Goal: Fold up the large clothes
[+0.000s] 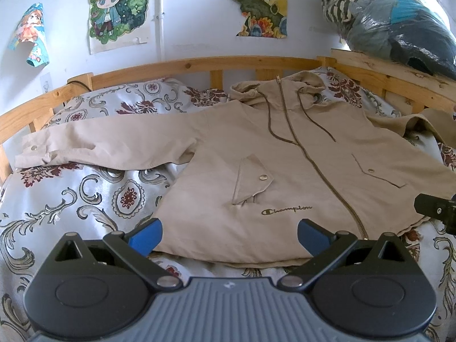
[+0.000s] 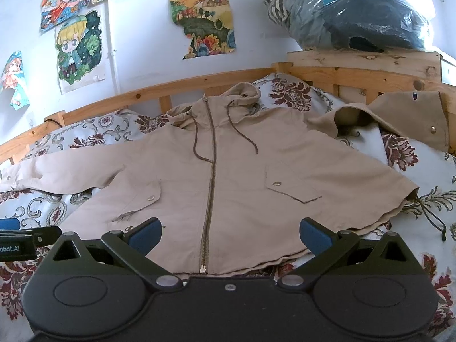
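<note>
1. Left hand-held gripper (image 1: 229, 238): jaws spread wide, nothing between the blue fingertips (image 1: 145, 238). It hovers just short of the hem, near the logo side, presumably to take a hem corner.
2. Right hand-held gripper (image 2: 229, 238): jaws likewise apart and empty, centred ahead of the zipper (image 2: 210, 188) end.
3. Ahead of both hand-held grippers the jacket (image 1: 285, 154) lies front-up and zipped on the bed (image 1: 94, 196), hood farthest away. Judgement: it is spread flat so the sleeves can be folded inward first.
4. Left sleeve (image 1: 108, 142) extends flat, away to the left.
5. Right sleeve (image 2: 399, 114) lies crumpled against the bed rail (image 2: 342, 78); its cuff end is hard to make out.
6. The hem nearest the hand-held grippers is partly hidden by their bodies.
</note>
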The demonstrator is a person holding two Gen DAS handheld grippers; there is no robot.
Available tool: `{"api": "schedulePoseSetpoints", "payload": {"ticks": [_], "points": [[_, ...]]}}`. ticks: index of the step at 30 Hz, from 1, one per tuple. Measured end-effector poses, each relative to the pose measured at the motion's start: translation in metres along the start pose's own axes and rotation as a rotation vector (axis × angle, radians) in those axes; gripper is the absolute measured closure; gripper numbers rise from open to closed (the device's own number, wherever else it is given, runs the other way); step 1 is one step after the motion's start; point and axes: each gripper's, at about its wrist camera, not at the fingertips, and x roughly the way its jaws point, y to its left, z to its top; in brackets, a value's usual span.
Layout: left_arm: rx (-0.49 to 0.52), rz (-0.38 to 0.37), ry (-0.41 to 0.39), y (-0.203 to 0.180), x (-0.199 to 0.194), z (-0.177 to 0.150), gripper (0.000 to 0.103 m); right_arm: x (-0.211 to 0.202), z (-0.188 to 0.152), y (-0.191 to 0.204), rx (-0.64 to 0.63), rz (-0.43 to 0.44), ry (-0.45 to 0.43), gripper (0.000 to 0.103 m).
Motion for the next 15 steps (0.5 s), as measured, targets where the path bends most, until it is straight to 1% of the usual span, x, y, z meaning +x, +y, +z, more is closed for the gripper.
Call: {"api": "schedulePoseSetpoints", "payload": {"ticks": [15], "points": [[-0.003, -0.002, 0.000, -0.0001, -0.0005, 0.0003, 0.001, 0.0013, -0.0009, 0.0015, -0.004, 0.002, 0.003, 0.001]]}}
